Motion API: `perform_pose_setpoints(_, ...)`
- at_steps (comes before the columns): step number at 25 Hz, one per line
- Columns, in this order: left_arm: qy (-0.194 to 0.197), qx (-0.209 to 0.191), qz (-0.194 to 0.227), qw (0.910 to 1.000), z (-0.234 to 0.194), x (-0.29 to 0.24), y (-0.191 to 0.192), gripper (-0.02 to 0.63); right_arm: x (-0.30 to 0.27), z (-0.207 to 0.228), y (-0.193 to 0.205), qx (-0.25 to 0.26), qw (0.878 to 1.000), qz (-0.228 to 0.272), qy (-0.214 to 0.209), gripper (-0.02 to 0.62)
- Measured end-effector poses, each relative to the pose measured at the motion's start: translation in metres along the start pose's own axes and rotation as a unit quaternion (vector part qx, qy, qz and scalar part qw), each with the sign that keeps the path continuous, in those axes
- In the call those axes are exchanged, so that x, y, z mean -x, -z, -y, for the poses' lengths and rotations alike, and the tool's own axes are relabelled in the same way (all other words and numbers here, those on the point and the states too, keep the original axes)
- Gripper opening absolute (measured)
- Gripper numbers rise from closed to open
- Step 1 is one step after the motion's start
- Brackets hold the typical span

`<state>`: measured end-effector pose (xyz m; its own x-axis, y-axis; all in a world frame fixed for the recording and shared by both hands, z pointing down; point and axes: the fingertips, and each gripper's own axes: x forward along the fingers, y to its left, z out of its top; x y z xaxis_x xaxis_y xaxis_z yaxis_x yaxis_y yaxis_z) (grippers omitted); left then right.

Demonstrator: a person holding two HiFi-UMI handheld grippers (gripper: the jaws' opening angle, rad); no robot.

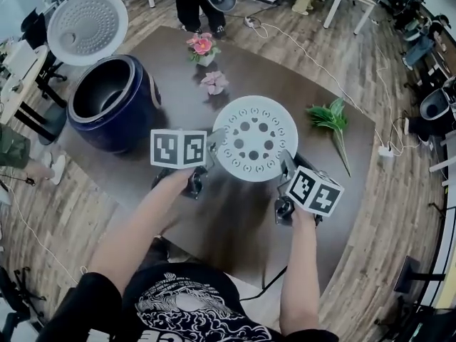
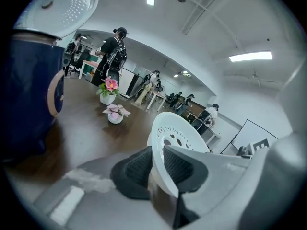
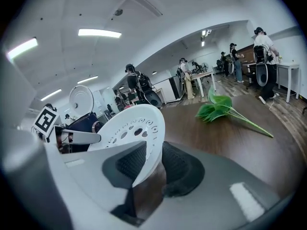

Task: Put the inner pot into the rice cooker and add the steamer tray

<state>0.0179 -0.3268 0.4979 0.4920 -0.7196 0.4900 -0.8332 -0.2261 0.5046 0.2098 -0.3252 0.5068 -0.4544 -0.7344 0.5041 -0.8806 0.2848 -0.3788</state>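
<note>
A black short-sleeved T-shirt (image 1: 178,301) with a white swirling print sits at six o'clock in the head view. The grey left gripper (image 1: 214,142) and right gripper (image 1: 286,165) each carry a white cube (image 1: 178,148) with black square markers. Black ribbed pads (image 2: 136,169) line the jaws.

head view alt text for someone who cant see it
A person holds a white perforated steamer tray above a dark table, left gripper and right gripper each shut on its rim. An open blue rice cooker stands at left.
</note>
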Motion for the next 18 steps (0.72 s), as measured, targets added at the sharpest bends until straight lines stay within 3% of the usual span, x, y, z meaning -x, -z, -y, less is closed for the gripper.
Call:
perform_pose_setpoints(8, -0.027, -0.004, 0.051, 0.9983, 0.001, 0.035, -0.013, 0.081, 0.002, -0.026, -0.015, 0.034, 0.998, 0.01, -0.043, 0.103)
perform_pose_setpoints(18, -0.054, 0.007, 0.112, 0.9922, -0.043, 0.112, -0.053, 0.078, -0.013, -0.12, -0.035, 0.06, 0.993, 0.022, -0.1, 0.103)
